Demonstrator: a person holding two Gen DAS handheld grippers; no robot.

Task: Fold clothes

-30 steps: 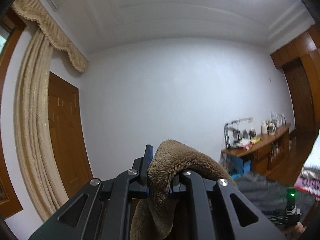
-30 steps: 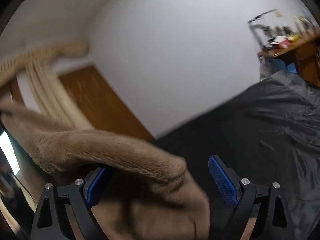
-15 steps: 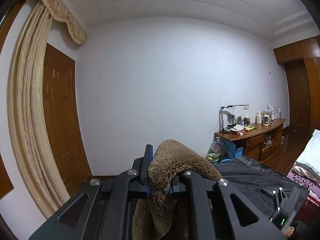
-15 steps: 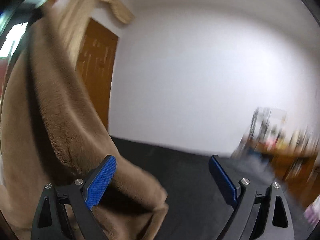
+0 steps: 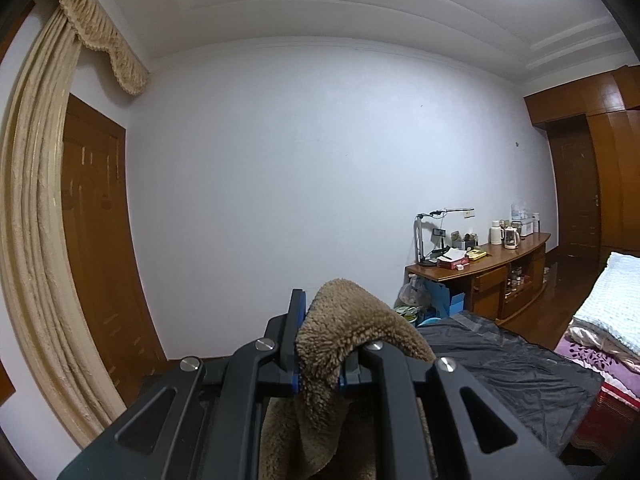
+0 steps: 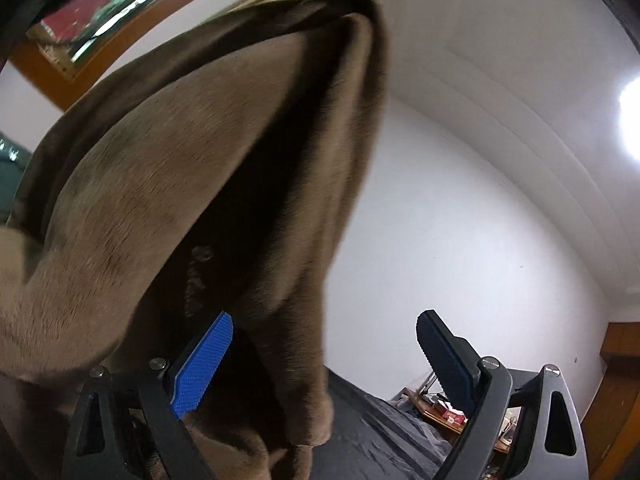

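Both wrist views level toward the white wall, sharing desk and, seemingly, fleece close-up.

The fleece garment hangs from the left gripper, above the sheet-covered bed. Beyond the bed, a sideboard stands against the wall, with the curtain far left.

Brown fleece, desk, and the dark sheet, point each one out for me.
Brown fleece (image 5: pixel 344 320): left wrist view, on the fold bulging above the jaws.
Desk (image 5: pixel 504 256): left wrist view, on its bare wooden top.
Dark sheet (image 5: pixel 520 376): left wrist view, on a wrinkled bare stretch.
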